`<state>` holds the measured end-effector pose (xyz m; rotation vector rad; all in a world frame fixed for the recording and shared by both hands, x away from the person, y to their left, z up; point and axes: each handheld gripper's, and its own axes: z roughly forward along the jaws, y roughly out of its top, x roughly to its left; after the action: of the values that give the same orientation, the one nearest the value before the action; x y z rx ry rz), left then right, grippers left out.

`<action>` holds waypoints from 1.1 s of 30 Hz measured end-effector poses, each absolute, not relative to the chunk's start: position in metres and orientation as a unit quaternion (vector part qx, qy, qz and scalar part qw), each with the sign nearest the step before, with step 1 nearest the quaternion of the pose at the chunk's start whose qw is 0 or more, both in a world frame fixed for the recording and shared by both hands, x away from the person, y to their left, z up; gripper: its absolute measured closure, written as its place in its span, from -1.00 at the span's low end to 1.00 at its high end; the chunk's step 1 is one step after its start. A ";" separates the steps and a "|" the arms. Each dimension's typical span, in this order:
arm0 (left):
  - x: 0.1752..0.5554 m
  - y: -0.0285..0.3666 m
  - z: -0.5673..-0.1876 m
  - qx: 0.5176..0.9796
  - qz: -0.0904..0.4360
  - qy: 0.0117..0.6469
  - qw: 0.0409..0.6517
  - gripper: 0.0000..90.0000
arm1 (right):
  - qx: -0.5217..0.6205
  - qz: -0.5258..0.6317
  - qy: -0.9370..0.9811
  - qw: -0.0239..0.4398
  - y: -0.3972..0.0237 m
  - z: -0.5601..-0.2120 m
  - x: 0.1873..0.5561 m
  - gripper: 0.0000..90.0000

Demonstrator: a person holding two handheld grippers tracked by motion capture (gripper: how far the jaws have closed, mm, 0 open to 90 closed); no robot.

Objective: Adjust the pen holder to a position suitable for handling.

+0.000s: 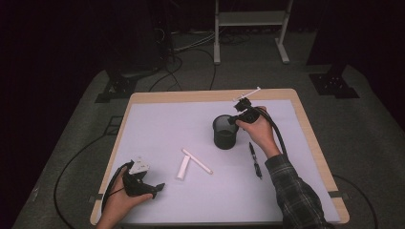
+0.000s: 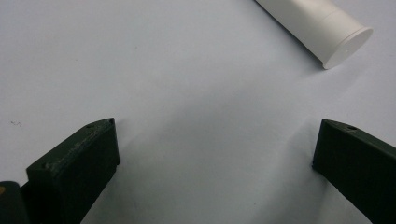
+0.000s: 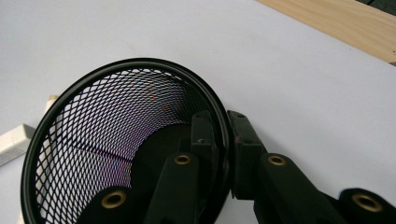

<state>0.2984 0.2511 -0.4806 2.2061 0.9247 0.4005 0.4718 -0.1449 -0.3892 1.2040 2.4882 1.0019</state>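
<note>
A black mesh cup (image 1: pixel 225 132) (image 3: pixel 107 140) stands on the white mat right of the middle. My right gripper (image 1: pixel 233 120) (image 3: pixel 223 122) is shut on its near rim, one jaw inside the wall and one outside. At the front left my left gripper (image 1: pixel 160 187) (image 2: pixel 217 126) rests low over the mat, open, with nothing between its jaws. A white tube (image 1: pixel 183 168) (image 2: pixel 322 28) lies just beyond it, touching a thin white stick (image 1: pixel 197 161).
A black pen (image 1: pixel 255 161) lies on the mat to the right of the cup, beside the right forearm. The table's wooden edge (image 1: pixel 305 124) frames the mat. Cables and a white stand (image 1: pixel 250 19) are on the floor behind.
</note>
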 end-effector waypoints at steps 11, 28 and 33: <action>0.298 0.251 -0.481 0.852 0.155 0.357 0.350 -1.00 | 0.393 0.343 0.847 0.099 -0.145 -0.377 0.457 0.81; 0.299 0.251 -0.481 0.852 0.155 0.356 0.350 -1.00 | 0.374 0.351 0.854 0.086 -0.148 -0.367 0.433 0.81; 0.298 0.251 -0.481 0.852 0.154 0.357 0.351 -1.00 | 0.369 0.350 0.857 0.086 -0.149 -0.367 0.427 0.81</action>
<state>0.2985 0.2510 -0.4806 2.2059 0.9253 0.3999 0.4267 -0.1493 -0.3666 1.0985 2.5528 1.0443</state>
